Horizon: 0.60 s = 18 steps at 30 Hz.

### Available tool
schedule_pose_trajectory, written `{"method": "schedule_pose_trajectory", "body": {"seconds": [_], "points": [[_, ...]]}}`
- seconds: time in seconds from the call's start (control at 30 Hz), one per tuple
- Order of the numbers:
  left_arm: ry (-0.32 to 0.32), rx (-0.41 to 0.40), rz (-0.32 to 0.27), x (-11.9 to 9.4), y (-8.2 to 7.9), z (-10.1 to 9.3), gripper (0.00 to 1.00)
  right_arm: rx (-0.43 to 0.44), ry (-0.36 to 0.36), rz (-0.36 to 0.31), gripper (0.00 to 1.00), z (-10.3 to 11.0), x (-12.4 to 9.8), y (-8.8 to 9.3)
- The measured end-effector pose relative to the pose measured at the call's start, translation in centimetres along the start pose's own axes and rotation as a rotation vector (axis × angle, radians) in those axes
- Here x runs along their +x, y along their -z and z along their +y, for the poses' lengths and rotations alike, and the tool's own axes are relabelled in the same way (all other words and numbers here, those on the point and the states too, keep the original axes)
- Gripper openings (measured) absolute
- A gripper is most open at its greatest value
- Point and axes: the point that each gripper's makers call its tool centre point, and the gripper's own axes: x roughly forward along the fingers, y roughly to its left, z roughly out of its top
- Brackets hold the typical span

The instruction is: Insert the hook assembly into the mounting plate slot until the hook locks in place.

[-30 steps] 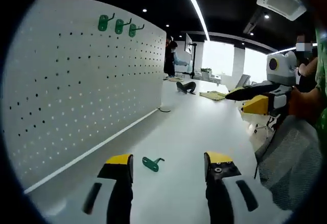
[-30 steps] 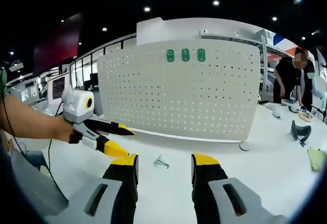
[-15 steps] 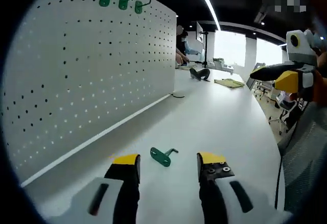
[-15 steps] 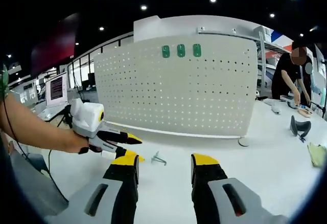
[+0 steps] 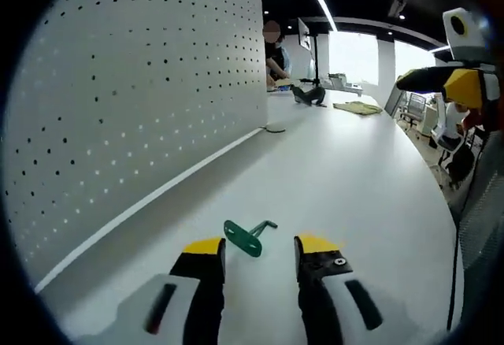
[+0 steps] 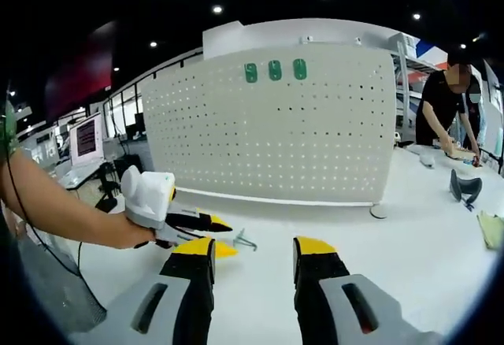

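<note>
One small green metal hook (image 5: 247, 237) lay on the white bench (image 5: 346, 172), low in the frame, just ahead of the left gripper (image 5: 258, 246), whose jaws stood wide; the right gripper (image 6: 252, 246), likewise wide, hung farther back.

Dark ceiling (image 6: 71, 14), spotlights, bright windows (image 5: 354, 53) behind.

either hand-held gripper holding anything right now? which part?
Nothing held. The green hook lies on the table, just ahead of the open left hand-held gripper; right hand-held gripper open, empty.
</note>
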Motion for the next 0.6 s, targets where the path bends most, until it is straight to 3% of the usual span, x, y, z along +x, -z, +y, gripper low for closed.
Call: {"method": "schedule_pose_trajectory", "body": {"seconds": [0.13,0.6], "points": [[0.004,0.037,0.011,0.24,0.21,-0.17,0.33,0.007,-0.005,0.008,0.39,0.04,0.11,0.18],[-0.022,0.031,0.018,0.71,0.57,0.61,0.22,0.005,-0.017,0.019,0.37,0.39,0.06,0.45]]}}
